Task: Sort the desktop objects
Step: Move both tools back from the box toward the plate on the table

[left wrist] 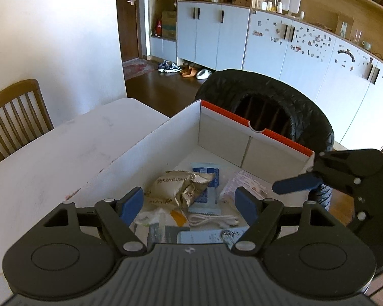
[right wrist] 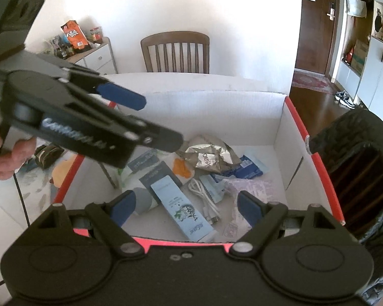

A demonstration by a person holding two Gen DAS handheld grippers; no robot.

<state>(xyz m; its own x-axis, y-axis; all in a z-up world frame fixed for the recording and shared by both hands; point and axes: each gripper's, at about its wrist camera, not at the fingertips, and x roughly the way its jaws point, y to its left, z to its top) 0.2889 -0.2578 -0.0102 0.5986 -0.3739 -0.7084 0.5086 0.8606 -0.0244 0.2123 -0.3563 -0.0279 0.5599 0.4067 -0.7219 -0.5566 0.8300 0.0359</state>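
I am looking into a matt white corrugated cardboard box [right wrist: 217, 117] with a glossy red outer skin, where a crinkled, shiny foil wrapper [right wrist: 209, 156] is lying beside a smooth, glossy light blue paper carton [right wrist: 183, 204] and a smooth white plastic cable [right wrist: 204, 199]. Both grippers are showing matt black plastic bodies with matt blue pads [left wrist: 245, 201] and bright metal pins, and I am seeing a wrinkled black plastic liner over the bin [left wrist: 265, 97] and a satiny wooden chair [right wrist: 175, 51].
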